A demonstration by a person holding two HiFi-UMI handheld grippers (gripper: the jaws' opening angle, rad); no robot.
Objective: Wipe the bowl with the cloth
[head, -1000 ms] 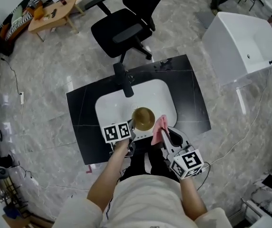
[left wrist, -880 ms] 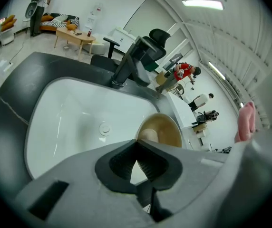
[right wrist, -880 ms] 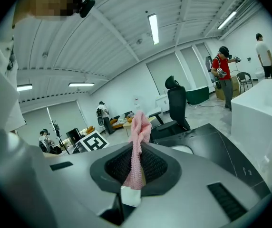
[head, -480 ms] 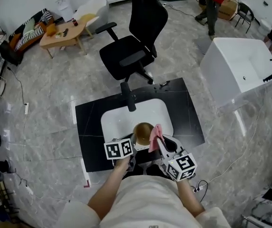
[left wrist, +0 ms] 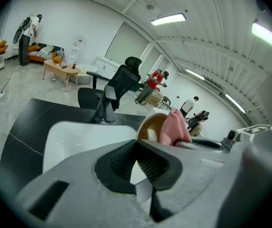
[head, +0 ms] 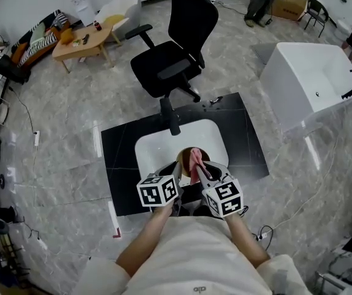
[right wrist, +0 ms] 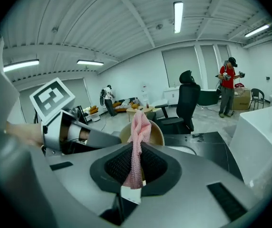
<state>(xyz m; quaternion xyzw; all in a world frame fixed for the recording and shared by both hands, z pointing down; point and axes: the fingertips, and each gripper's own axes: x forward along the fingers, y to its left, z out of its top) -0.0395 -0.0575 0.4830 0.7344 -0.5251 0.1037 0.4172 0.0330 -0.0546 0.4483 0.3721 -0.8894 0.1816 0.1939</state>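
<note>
**Cloth poised at the mouth of the held bowl**

Black counter (head: 117,149) carries a white sink basin (head: 146,155). The tan bowl (head: 183,160) hangs over the basin's near edge. My left gripper (left wrist: 137,146), jaws closed, appears to pinch the bowl's left rim, with its hollow turned toward my right gripper (right wrist: 135,148). The right gripper is clamped on the pink cloth (right wrist: 139,122). The cloth's long axis runs out along the jaws, and its free bunch stands against the bowl's hollow. I judge the wipe turns on this: the bowl lies dead ahead of the right gripper, so a short forward press should seat the cloth on the inner wall.
</note>
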